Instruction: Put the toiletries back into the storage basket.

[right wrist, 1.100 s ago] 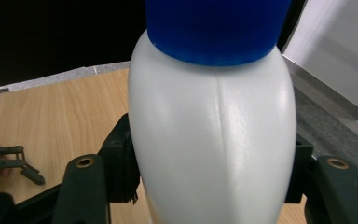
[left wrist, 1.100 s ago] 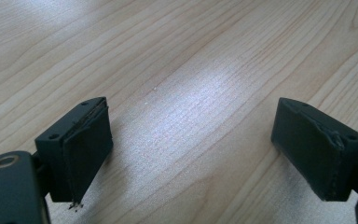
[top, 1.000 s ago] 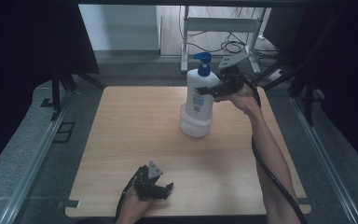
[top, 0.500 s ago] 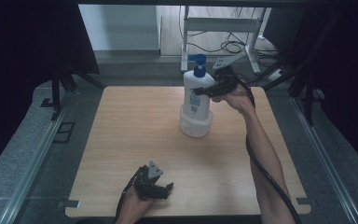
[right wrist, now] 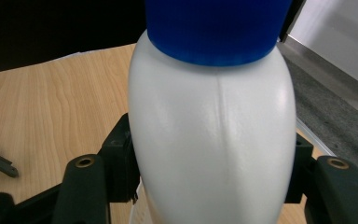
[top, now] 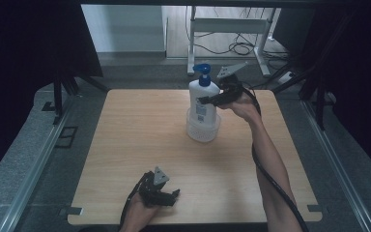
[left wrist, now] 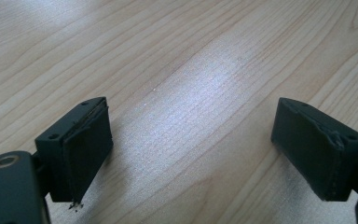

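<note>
A white pump bottle [top: 203,96] with a blue pump head [top: 203,71] stands upright, its lower end inside a white perforated basket [top: 203,131] at the table's far middle. My right gripper [top: 207,100] comes in from the right and is shut on the bottle's upper body. In the right gripper view the bottle [right wrist: 214,130] sits between both pads of the right gripper [right wrist: 214,170], just below the blue collar. My left gripper [top: 173,197] lies near the front edge of the table. In its own view the left gripper [left wrist: 191,149] is open over bare wood, holding nothing.
The wooden table [top: 140,135] has grey frame rails at both sides. Past the far edge stand a white metal stand [top: 227,26] and floor cables [top: 241,48]. Dark curtains flank the space. A cable trails along the right forearm [top: 270,174].
The right gripper has come down and slightly left with the bottle, sinking its base into the basket. The left gripper has stayed put.
</note>
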Available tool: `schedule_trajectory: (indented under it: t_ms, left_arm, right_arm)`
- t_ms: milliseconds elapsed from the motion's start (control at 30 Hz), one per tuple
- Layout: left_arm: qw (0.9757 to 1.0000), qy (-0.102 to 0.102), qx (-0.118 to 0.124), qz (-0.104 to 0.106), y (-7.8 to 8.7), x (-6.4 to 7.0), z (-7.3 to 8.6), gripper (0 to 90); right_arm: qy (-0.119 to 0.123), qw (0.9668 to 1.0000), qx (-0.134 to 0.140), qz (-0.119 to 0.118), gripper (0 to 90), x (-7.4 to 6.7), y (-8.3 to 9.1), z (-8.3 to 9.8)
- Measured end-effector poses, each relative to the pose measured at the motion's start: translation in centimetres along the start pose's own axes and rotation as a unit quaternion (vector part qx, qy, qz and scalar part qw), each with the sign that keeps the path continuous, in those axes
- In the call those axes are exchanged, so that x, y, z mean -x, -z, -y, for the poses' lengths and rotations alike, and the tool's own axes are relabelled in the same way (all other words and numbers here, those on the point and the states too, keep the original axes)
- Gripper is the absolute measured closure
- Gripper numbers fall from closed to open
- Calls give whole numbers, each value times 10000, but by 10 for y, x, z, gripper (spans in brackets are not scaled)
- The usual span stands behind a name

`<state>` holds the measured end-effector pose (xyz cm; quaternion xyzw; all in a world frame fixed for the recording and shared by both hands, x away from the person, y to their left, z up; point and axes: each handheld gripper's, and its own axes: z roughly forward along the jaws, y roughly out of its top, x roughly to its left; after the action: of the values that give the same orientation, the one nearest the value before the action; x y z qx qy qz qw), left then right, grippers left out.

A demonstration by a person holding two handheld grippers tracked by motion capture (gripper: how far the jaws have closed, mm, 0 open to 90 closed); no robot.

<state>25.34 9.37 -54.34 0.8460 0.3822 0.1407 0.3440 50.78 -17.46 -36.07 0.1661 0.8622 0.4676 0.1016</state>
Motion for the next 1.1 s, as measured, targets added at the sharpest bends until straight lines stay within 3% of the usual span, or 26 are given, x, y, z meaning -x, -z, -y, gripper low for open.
schedule_trajectory:
  t_ms: [1100]
  left_arm:
    - [10000,4,-24,6,0,0,0,118]
  right_arm:
    - [-52,9999,-61,-138,387,1,-28,42]
